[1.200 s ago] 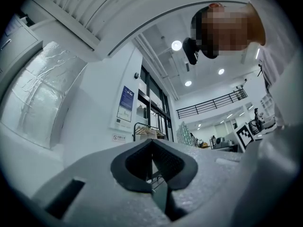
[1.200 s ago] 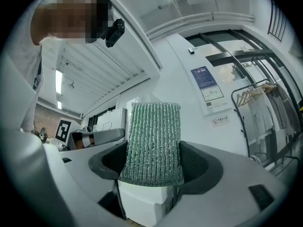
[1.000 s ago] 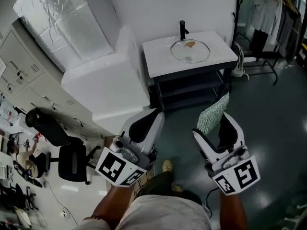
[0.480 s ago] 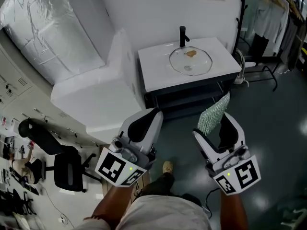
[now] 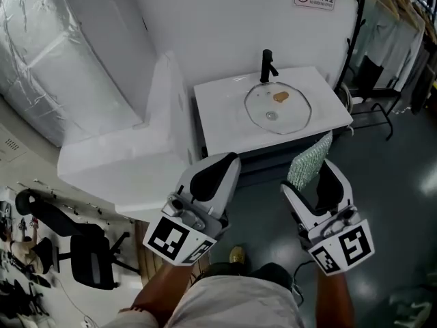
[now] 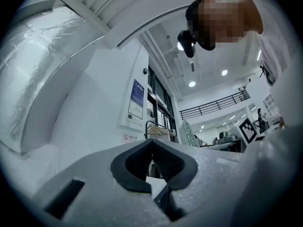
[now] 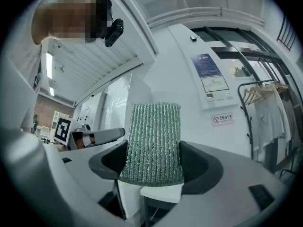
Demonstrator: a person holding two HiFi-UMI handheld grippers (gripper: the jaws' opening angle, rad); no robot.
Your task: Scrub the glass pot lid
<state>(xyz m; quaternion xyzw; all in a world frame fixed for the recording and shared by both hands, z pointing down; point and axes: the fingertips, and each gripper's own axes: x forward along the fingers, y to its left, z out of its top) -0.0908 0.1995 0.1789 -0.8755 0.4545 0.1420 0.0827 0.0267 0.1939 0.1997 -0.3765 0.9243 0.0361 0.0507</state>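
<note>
Glass lid (image 5: 278,108), well beyond right tongs (image 5: 311,178) (gripping sponge (image 5: 307,159))

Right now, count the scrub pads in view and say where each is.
1. The green scrub pad is clamped upright in the right gripper, away from the glass pot lid on the white counter. Others may be hidden.

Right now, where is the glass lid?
In the head view, the glass lid lies flat on the white counter, right of centre, just in front of the black tap.
</note>
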